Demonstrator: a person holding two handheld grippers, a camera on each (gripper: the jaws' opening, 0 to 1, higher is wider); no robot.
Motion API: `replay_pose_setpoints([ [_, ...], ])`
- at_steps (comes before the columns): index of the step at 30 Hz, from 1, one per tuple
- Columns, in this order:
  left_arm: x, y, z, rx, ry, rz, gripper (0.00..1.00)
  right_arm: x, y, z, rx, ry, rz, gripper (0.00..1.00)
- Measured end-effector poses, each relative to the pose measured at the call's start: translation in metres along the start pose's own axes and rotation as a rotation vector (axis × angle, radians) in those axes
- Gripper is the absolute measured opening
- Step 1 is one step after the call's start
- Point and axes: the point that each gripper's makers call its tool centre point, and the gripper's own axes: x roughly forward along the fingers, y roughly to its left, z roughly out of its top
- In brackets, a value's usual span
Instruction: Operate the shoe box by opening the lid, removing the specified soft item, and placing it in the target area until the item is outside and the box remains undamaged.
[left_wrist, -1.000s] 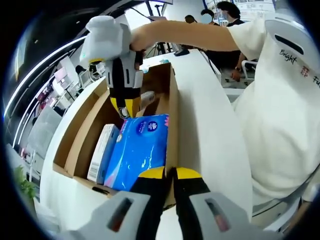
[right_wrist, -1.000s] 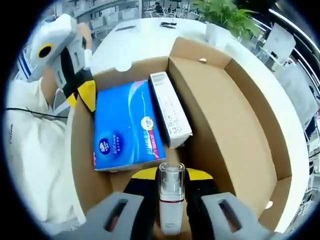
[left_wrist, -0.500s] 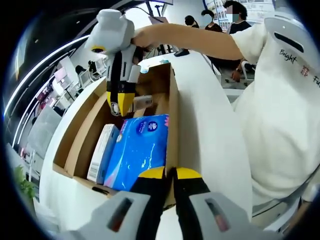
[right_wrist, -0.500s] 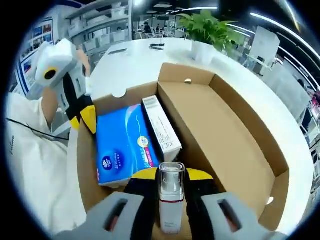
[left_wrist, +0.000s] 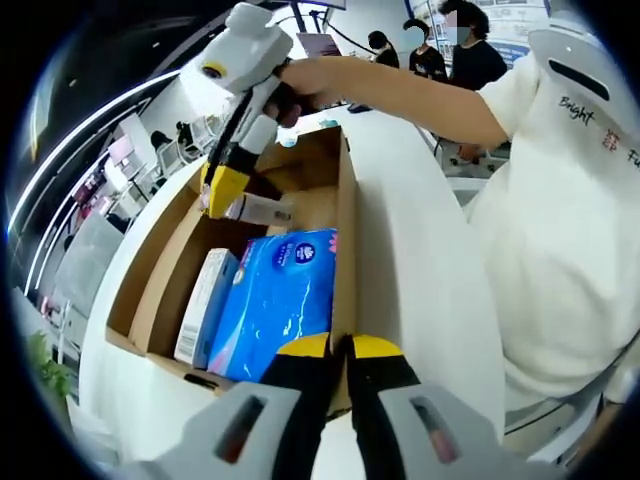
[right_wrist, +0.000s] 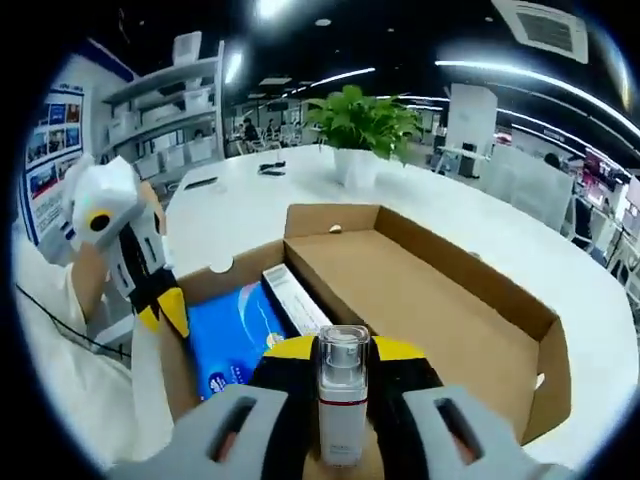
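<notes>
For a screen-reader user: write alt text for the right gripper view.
The right claw grips a small white bottle with a clear cap above an open cardboard shoe box on a white table. A blue tissue pack and a slim white carton lie inside; the left claw sits at the box's edge, and a potted plant stands behind.

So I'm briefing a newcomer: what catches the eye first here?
The open cardboard box on the white table, with a bright blue tissue pack inside. The right gripper holds a small bottle above it; the left gripper is shut on the box's wall.
</notes>
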Motion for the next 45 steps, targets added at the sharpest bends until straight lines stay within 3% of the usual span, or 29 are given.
replay_pose_setpoints([
  [6,0.0,0.0,0.0,0.002,0.0,0.003,0.05,-0.005,0.001,0.005,-0.073,-0.052,-0.045,0.18],
  [9,0.0,0.0,0.0,0.002,-0.002,0.004,0.05,-0.011,-0.005,0.009,-0.05,-0.081,-0.082,0.18],
  [11,0.0,0.0,0.0,0.001,-0.001,0.004,0.05,-0.014,-0.004,0.017,-0.093,-0.148,-0.088,0.18],
  [12,0.0,0.0,0.0,0.002,0.0,0.004,0.05,-0.016,-0.006,0.021,-0.071,-0.186,-0.104,0.18],
  [18,0.0,0.0,0.0,0.003,-0.004,0.006,0.05,-0.022,-0.004,0.02,-0.087,-0.234,-0.117,0.18],
  [21,0.0,0.0,0.0,0.002,-0.005,0.008,0.05,-0.03,-0.004,0.029,-0.088,-0.305,-0.131,0.18],
  [25,0.0,0.001,0.0,0.001,-0.006,0.009,0.05,-0.034,-0.001,0.028,-0.054,-0.307,-0.112,0.18],
  [27,0.0,0.001,0.0,0.001,-0.005,0.01,0.05,-0.038,-0.005,0.031,-0.059,-0.344,-0.143,0.18],
  [30,0.0,0.001,0.0,0.003,-0.006,0.011,0.05,-0.036,0.0,0.028,-0.02,-0.325,-0.096,0.18],
  [33,0.0,0.001,0.0,0.002,-0.005,0.01,0.05,-0.038,-0.002,0.027,-0.009,-0.326,-0.1,0.18],
  [45,0.0,0.001,0.0,0.001,-0.008,0.011,0.05,-0.07,-0.007,0.044,-0.037,-0.468,-0.153,0.18],
])
